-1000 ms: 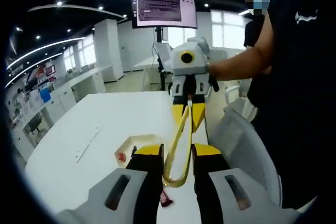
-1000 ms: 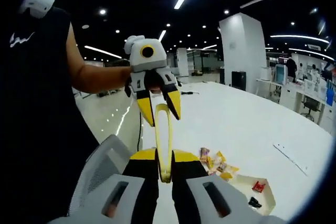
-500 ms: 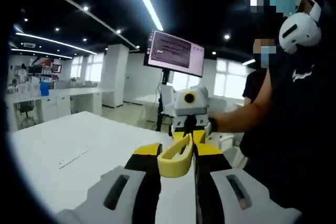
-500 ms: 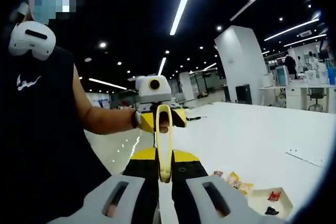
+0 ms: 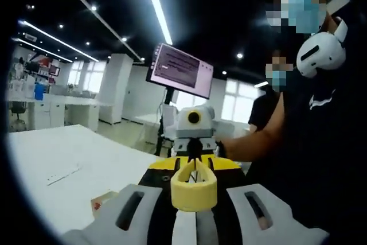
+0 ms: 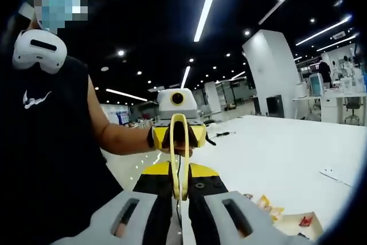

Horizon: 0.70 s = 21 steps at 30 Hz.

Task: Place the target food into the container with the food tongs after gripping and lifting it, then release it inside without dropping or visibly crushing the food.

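A shallow tray (image 6: pixel 292 224) on the white table (image 6: pixel 287 147) holds a small red piece (image 6: pixel 306 220); yellow tongs (image 6: pixel 178 159), clamped between both grippers, pinch nothing.

A white table (image 6: pixel 287 153) carries snack packets (image 6: pixel 265 204) beside a shallow container (image 6: pixel 298 225).
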Each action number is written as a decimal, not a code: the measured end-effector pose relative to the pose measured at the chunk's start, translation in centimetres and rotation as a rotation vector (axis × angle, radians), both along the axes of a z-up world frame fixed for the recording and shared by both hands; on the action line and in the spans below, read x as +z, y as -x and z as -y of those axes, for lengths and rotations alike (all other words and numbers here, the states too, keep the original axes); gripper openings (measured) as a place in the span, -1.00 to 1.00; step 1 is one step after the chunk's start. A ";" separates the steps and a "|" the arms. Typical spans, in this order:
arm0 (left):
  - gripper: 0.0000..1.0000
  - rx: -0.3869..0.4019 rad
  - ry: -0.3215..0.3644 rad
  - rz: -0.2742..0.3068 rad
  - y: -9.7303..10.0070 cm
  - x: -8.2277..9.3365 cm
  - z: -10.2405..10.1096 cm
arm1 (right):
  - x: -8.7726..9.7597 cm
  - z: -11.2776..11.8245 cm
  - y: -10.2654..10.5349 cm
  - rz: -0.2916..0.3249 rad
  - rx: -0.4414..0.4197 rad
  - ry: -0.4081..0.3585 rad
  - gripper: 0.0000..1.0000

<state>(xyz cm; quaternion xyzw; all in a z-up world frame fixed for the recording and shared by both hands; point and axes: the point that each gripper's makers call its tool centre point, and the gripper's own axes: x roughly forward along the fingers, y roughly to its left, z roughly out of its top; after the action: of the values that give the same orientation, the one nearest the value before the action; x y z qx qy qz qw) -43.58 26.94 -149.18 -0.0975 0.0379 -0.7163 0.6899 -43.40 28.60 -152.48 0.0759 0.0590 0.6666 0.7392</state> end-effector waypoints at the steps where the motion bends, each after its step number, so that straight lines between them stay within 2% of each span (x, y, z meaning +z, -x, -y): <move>1: -0.69 0.003 0.011 0.000 0.1 0.2 0.0 | 0.1 0.0 0.0 -0.002 0.001 -0.003 -0.83; 2: -0.69 0.001 0.015 -0.005 0.2 0.3 0.1 | 0.1 0.1 0.2 0.003 0.003 0.001 -0.83; 4: -0.68 0.001 -0.026 0.011 0.4 -0.4 0.1 | 0.1 0.2 0.4 0.014 -0.001 0.024 -0.82; 8: -0.67 -0.005 -0.027 0.017 0.7 -0.6 0.4 | 0.1 -0.2 0.7 0.024 0.004 0.039 -0.81; 10: -0.67 -0.033 -0.038 0.018 1.5 -0.9 1.3 | 0.1 -0.8 1.0 0.029 0.017 0.042 -0.81; 12: -0.67 -0.049 0.001 -0.010 1.9 -0.3 2.0 | 0.2 -1.4 1.3 0.044 0.030 0.045 -0.81; 15: -0.66 -0.051 0.025 -0.014 1.5 -0.2 1.7 | 0.1 -1.4 1.3 0.034 0.040 0.047 -0.82; 17: -0.70 -0.023 0.034 -0.014 1.0 -0.2 1.6 | 0.3 -1.4 1.3 0.036 0.036 0.046 -0.82; 18: -0.70 -0.014 0.041 -0.043 0.7 -0.1 1.5 | 0.4 -1.4 1.2 0.035 0.026 0.042 -0.81; 19: -0.69 -0.016 0.051 -0.038 0.7 0.1 1.4 | 0.6 -1.4 1.1 0.029 0.022 0.032 -0.77; 21: -0.67 0.007 0.068 -0.028 0.2 0.5 1.3 | 1.3 -1.2 0.6 0.062 -0.010 -0.005 -0.71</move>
<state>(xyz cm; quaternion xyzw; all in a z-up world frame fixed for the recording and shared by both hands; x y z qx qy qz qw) -43.81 25.65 -148.63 -0.1310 0.0225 -0.7133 0.6881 -43.97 29.84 -151.21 0.0573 0.0338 0.6651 0.7437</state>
